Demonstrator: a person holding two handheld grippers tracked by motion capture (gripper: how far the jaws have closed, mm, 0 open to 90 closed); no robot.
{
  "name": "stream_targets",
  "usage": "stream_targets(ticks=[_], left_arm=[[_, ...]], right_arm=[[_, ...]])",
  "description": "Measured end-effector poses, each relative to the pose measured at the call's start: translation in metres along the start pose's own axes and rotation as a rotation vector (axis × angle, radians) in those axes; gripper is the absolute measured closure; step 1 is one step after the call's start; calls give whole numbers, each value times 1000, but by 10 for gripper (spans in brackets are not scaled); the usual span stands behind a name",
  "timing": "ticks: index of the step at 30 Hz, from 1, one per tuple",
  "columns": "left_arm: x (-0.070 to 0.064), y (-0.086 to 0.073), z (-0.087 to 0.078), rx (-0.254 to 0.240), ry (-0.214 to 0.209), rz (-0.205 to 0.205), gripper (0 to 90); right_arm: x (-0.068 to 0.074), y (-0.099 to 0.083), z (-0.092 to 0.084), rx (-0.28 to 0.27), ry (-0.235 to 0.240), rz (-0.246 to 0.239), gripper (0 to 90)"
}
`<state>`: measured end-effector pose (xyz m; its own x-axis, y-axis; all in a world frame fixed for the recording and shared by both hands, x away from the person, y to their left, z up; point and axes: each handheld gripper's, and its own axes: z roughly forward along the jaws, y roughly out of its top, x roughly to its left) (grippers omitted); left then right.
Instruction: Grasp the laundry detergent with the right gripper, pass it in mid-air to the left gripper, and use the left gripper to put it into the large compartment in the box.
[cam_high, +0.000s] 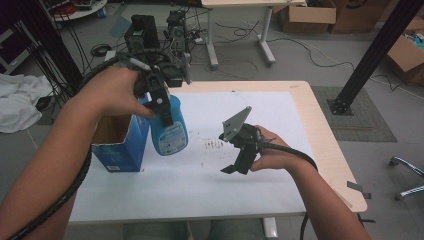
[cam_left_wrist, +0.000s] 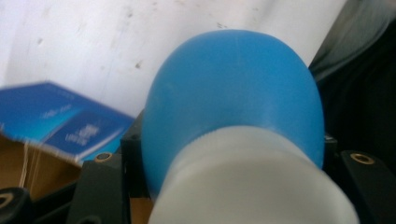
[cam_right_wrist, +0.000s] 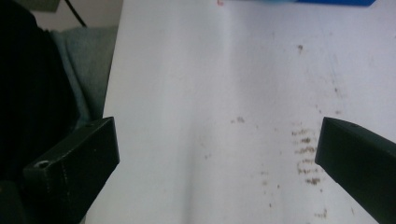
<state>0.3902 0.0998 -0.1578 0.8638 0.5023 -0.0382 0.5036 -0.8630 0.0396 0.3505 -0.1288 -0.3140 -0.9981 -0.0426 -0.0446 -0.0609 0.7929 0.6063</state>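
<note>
The left gripper (cam_high: 161, 102) clamps a blue bottle (cam_high: 170, 131) (box (cam_high: 120, 142) beside it); the right gripper (cam_high: 239, 162) gapes empty.

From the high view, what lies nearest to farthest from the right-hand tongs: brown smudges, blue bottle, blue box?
From the right tongs:
1. Brown smudges, just to their left on the white sheet.
2. Blue bottle, farther left, held up.
3. Blue box, at the far left.

Brown smudges (cam_high: 215, 144) mark the white sheet (cam_high: 260, 185) just left of the right gripper (cam_high: 234, 171). Far beyond it lie tangled cables (cam_high: 240, 30) and cardboard boxes (cam_high: 307, 17). A white cloth (cam_high: 20, 100) lies well left of the left gripper (cam_high: 162, 111).
</note>
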Motion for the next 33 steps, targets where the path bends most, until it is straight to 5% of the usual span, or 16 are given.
stream_targets(ticks=[2,3,9,14,22,29,33], left_arm=[[11,-5,-14,-7,-21,-88,386],[11,-5,-14,-7,-21,-88,386],[32,-21,-45,0,-28,-275,386],[53,-43,-68,26,-20,-533,386],[78,-77,-83,59,11,-797,385],[96,-101,-78,41,27,-923,385],[103,-109,-70,30,28,-955,385]], right_arm=[[0,0,-2,41,9,-5,0],[0,0,-2,41,9,-5,0],[0,-3,-11,79,10,-11,0],[-5,-11,-17,111,10,8,0],[-8,-18,-27,188,19,24,0],[-8,-12,-38,274,36,23,0],[-8,-10,-42,300,40,27,0]])
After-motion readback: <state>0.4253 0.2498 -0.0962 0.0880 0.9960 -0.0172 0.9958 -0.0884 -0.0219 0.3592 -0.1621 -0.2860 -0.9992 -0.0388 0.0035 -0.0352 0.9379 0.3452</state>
